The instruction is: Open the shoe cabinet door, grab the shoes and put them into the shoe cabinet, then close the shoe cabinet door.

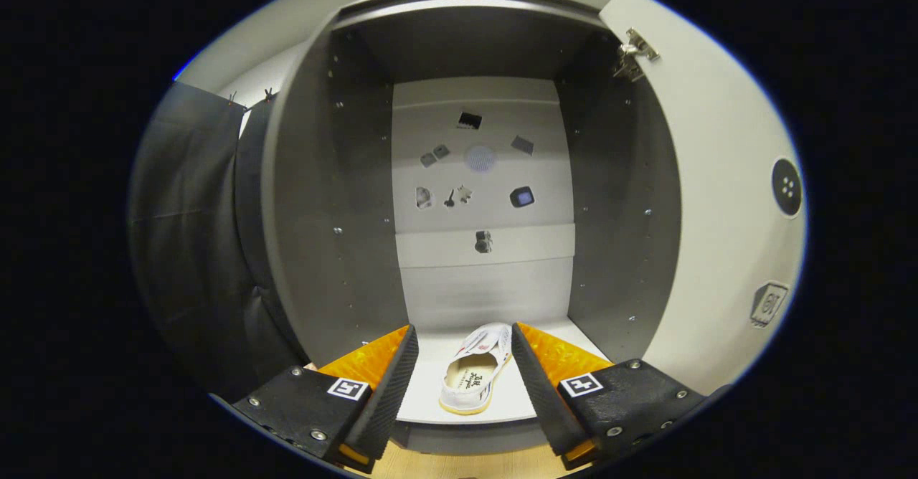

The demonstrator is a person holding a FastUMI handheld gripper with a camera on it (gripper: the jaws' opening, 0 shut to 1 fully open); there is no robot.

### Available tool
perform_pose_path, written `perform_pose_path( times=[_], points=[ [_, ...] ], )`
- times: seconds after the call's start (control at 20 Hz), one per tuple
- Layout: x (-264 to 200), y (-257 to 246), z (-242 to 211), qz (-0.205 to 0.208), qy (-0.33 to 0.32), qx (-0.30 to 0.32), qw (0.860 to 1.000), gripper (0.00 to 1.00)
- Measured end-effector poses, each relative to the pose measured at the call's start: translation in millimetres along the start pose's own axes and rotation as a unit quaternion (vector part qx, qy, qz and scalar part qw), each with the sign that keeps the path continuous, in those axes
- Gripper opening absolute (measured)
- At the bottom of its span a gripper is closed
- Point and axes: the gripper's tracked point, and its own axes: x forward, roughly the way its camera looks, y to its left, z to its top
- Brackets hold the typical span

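The shoe cabinet [344, 199] stands open right in front of me, its grey side walls and pale back panel in plain sight. A white canvas shoe [475, 378] lies on the cabinet's bottom shelf [437, 386], toe pointing inward. My gripper [462, 339] is open, and the shoe sits in the gap between the fingers without either finger touching it. The fingers [391, 386] reach just over the shelf's front edge. The cabinet door [717, 199] is swung wide to the right, with a metal hinge [632, 52] near its top.
Small stickers [477, 171] dot the back panel. Black cloth [186, 235] hangs to the left of the cabinet. A dark round knob [787, 187] sits on the open door. A strip of wooden floor [459, 465] shows beneath the fingers.
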Motion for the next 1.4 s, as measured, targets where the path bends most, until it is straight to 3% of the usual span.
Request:
perform_pose_path(
  times=[0.4,0.95,1.4],
  points=[
    [-99,-2,17,0.003,-0.019,0.010,1.000,0.87],
    [-229,-26,-5,-0.023,-0.032,0.040,0.998,0.89],
    [-288,-74,-19,-0.054,-0.015,0.034,0.998,0.89]
  ],
)
